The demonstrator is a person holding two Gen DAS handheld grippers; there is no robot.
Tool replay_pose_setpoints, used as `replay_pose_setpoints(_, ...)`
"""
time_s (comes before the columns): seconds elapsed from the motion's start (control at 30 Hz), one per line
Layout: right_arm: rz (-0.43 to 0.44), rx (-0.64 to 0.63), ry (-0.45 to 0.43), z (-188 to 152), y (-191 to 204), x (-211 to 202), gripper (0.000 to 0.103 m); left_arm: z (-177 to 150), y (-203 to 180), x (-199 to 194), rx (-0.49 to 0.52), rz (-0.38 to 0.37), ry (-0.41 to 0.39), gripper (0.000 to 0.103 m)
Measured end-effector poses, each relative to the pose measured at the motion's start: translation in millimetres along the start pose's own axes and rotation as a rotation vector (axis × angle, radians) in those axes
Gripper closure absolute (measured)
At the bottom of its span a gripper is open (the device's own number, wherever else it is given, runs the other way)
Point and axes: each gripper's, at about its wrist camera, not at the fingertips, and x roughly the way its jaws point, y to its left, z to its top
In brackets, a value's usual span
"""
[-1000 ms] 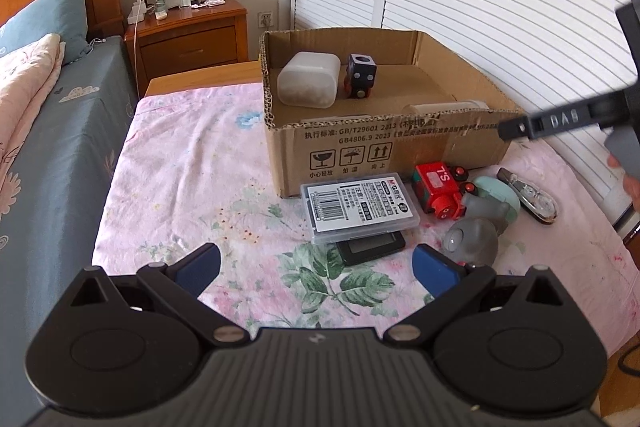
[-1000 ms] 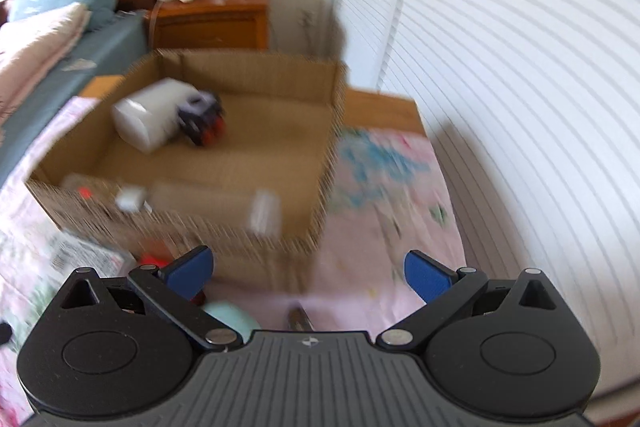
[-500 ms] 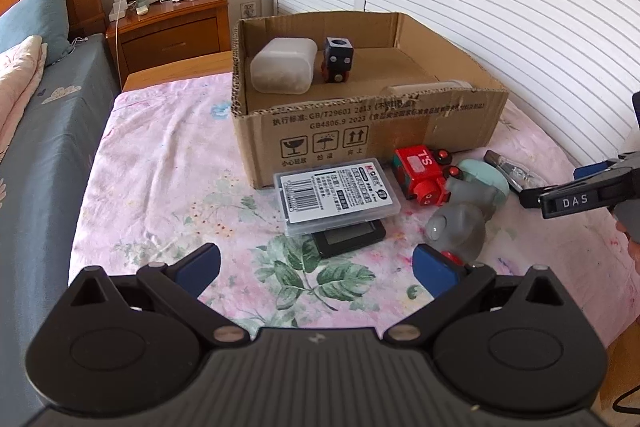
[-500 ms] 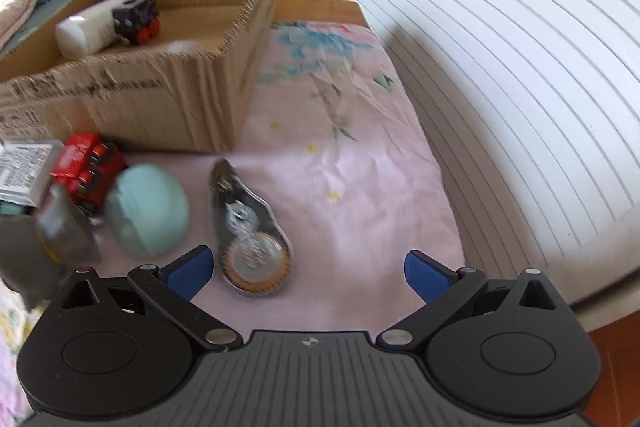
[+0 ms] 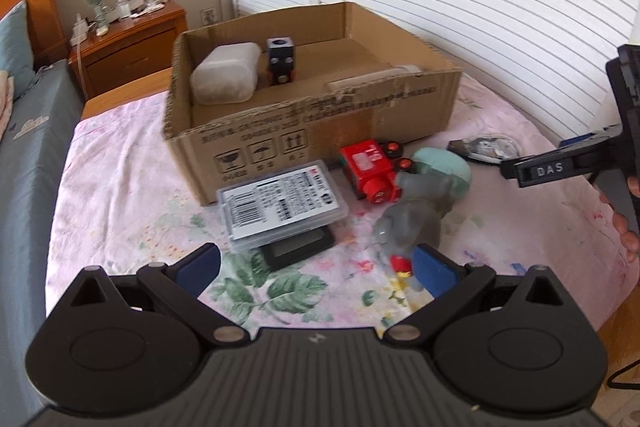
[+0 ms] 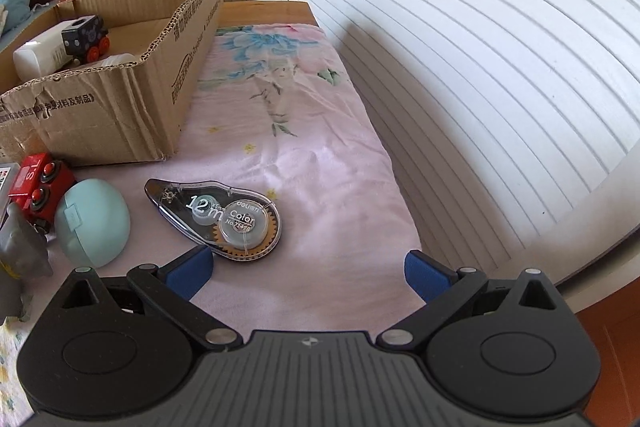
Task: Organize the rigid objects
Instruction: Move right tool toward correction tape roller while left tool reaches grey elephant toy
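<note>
A cardboard box [image 5: 412, 107] stands on the pink flowered bed, holding a white container [image 5: 224, 73] and a black toy train car [image 5: 282, 61]. In front lie a clear labelled case [image 5: 280, 205] on a black device [image 5: 298, 247], a red toy train [image 5: 370, 171], a mint egg-shaped case [image 5: 444, 167], a grey toy [image 5: 412, 223] and a correction tape [image 6: 224, 217]. My left gripper [image 5: 316, 267] is open and empty, near the case and grey toy. My right gripper [image 6: 306, 271] is open and empty, just short of the correction tape.
A wooden nightstand [image 5: 132, 39] with a small fan stands behind the box. White louvered doors [image 6: 460, 47] run along the bed's right edge. A blue-sheeted bed [image 5: 24, 155] lies to the left. The box also shows in the right wrist view [image 6: 120, 115].
My right gripper has swung down from over the box to the bed beside the correction tape. My left gripper has drawn back a little and tilted; both stay open.
</note>
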Motion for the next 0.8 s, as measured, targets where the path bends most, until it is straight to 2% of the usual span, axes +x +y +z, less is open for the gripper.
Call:
replay_pose_setpoints(0.13, 0.034, 0.029, -0.003, -2.5, -5.1, 0.9, 0.000, 1.9, -16.0, 4.8, 0.063, -0.068, -0.027, 0.002)
replay_pose_setpoints(0.23, 0.059, 0.040, -0.006, -4.1, -7.7, 1.9, 0.000, 1.7, -27.3, 12.5, 0.105, -0.093, -0.040, 0.005)
replay_pose_setpoints(0.33, 0.069, 0.025, -0.019, -6.0, -7.1, 1.3, 0.000, 3.4, -32.8, 23.4, 0.123, -0.105, -0.021, 0.018)
replay_pose_setpoints(0.4, 0.074, 0.019, -0.027, -7.3, -7.3, 0.8, 0.000, 5.4, -34.8, 30.6, 0.121, -0.116, -0.006, 0.034)
replay_pose_setpoints(0.47, 0.078, 0.014, -0.032, -8.2, -7.5, -0.1, 0.000, 6.4, -35.7, 35.8, 0.114, -0.119, -0.003, 0.036)
replay_pose_setpoints(0.53, 0.083, 0.011, -0.037, -8.7, -8.3, -0.2, 0.000, 7.8, -36.4, 40.9, 0.113, -0.123, 0.000, 0.042)
replay_pose_setpoints(0.6, 0.087, 0.007, -0.040, -9.0, -8.8, -0.6, 0.000, 8.3, -36.0, 44.8, 0.113, -0.137, 0.015, 0.054)
replay_pose_setpoints(0.67, 0.089, 0.005, -0.039, -9.0, -9.4, -0.3, 0.000, 7.8, -34.4, 45.6, 0.105, -0.161, 0.023, 0.059)
replay_pose_setpoints(0.8, 0.088, 0.006, -0.039, -9.1, -9.5, -0.4, 0.000, 3.6, -28.4, 39.7, 0.114, -0.152, 0.026, 0.060)
